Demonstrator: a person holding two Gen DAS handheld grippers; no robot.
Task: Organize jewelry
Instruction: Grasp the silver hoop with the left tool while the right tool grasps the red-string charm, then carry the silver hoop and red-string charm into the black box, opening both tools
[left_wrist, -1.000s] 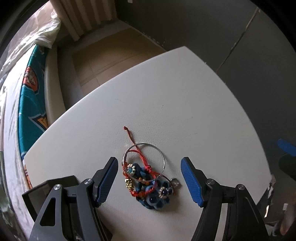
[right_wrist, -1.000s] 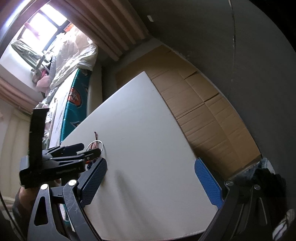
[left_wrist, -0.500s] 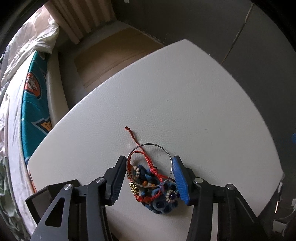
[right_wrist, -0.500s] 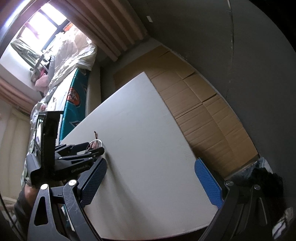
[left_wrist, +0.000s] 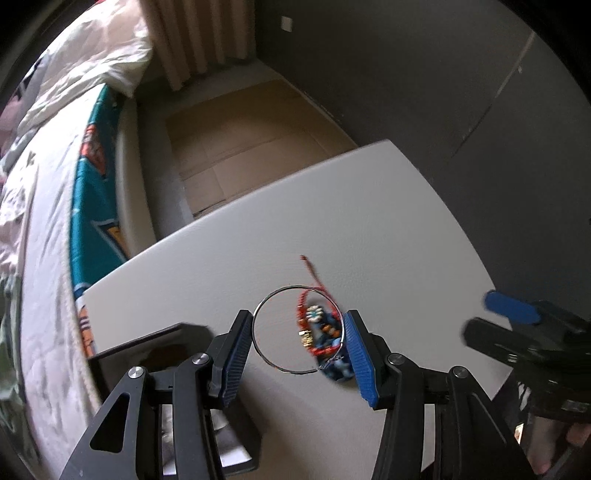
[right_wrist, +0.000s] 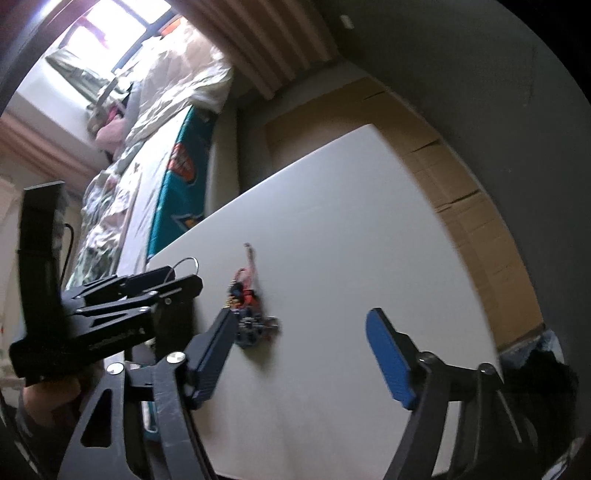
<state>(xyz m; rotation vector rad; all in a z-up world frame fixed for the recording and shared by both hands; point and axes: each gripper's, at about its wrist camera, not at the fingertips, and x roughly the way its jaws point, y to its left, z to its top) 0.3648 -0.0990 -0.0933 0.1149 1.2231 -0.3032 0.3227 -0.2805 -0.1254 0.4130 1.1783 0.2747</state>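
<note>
My left gripper (left_wrist: 298, 341) is shut on a thin silver hoop bangle (left_wrist: 280, 367) and holds it above the white table (left_wrist: 388, 206). The bangle's arc shows above the left gripper in the right wrist view (right_wrist: 186, 262). A tangle of red cord bracelet, blue flower pieces and beads (left_wrist: 319, 332) lies on the table below the hoop, and shows in the right wrist view (right_wrist: 249, 306). My right gripper (right_wrist: 303, 350) is open and empty, low over the table just right of the tangle.
A bed with a teal patterned cover (left_wrist: 92, 206) runs along the table's left side. Flattened cardboard (right_wrist: 461, 192) covers the floor beyond the table. A dark wall (left_wrist: 406, 74) stands behind.
My left gripper closed on the silver bangle and lifted it off the pile. The rest of the tangle stayed on the table. My right gripper moved in toward the tangle.
</note>
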